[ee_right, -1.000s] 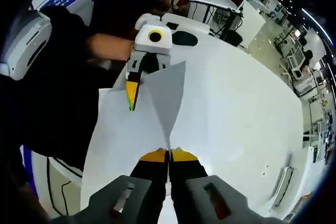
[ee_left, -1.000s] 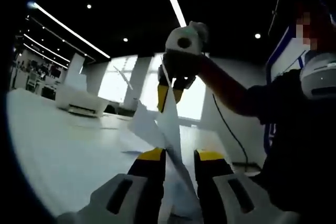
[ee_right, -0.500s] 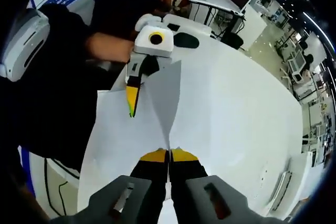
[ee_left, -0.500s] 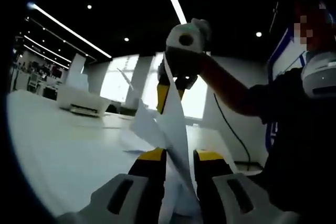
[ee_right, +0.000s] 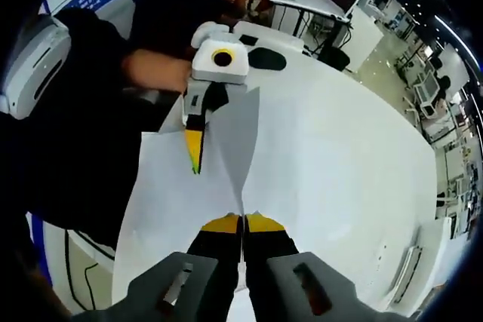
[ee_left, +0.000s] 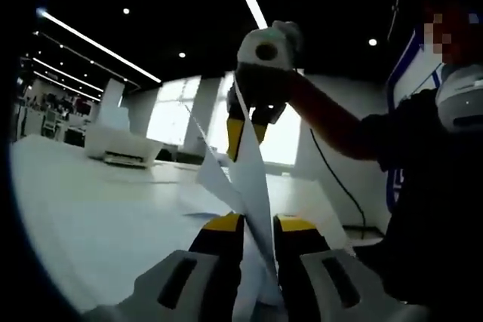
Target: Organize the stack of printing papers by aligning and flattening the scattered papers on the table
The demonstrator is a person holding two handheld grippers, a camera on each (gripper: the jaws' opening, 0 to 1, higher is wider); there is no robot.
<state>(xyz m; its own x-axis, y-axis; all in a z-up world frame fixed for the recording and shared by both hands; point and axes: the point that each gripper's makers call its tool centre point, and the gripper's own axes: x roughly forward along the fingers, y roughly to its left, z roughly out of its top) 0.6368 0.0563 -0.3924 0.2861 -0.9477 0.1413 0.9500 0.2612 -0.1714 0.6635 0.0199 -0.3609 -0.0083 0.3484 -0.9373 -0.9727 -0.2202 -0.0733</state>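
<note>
Both tools — left [ee_left: 255, 224], right [ee_right: 242, 224] — pinch the white paper sheets [ee_right: 226, 148] upright above the white worktop [ee_right: 339, 148], likely to square edges.

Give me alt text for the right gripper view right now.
The right hand-held gripper, jaws shut, pinches the near edge of a stack of white printing papers held above a white table. The left hand-held gripper grips the stack's far edge, held by a person in dark clothes.

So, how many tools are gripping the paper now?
2: the right tool pinches the white paper sheets at the near edge; the left tool grips the far edge.
</note>
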